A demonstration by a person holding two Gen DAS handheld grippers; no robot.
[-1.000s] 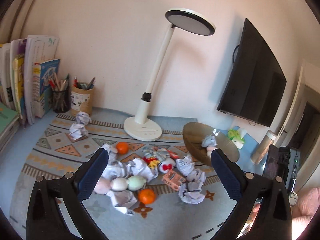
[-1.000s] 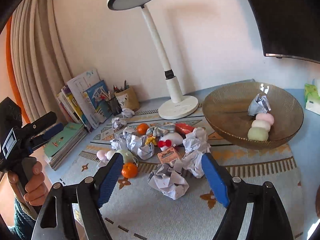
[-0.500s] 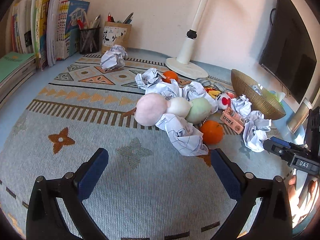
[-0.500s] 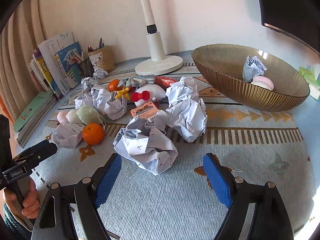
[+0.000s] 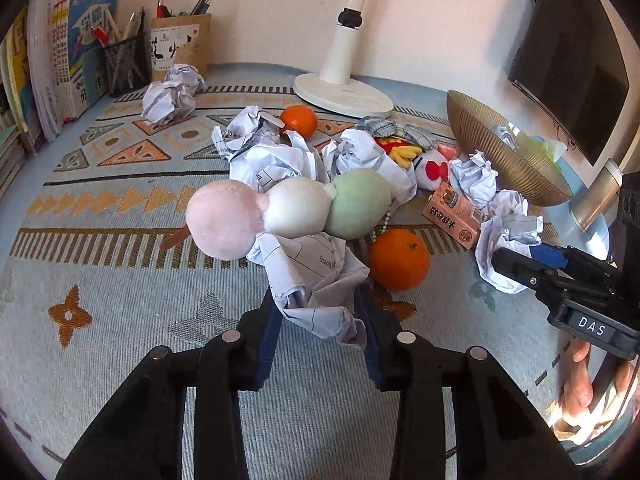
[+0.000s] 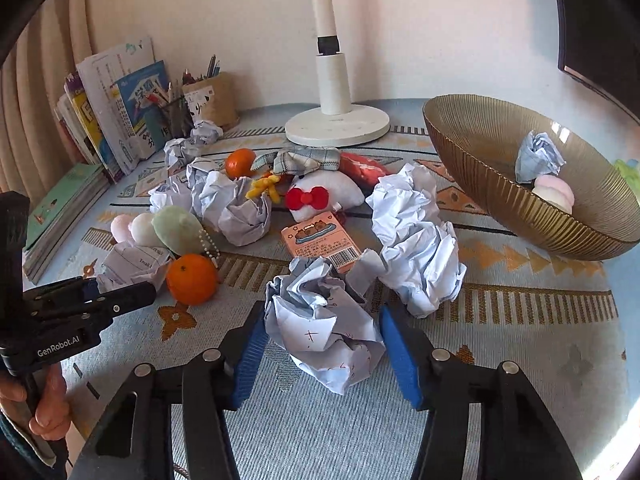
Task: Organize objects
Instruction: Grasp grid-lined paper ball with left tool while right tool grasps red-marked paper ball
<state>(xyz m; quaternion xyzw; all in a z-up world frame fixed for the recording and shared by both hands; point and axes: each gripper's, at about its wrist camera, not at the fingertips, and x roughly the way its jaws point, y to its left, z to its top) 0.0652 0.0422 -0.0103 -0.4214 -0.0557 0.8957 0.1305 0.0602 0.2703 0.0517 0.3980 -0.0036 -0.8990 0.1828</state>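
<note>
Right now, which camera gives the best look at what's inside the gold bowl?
The right wrist view: the bowl opens toward it, showing a crumpled paper and pastel dumpling toy inside. The left wrist view catches the bowl side-on, contents mostly hidden.

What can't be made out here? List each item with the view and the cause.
Lamp head: both views, cut off by top edge.
Bowl contents: left wrist view, mostly hidden behind its near wall.
Orange box print: both views, too small to read.
</note>
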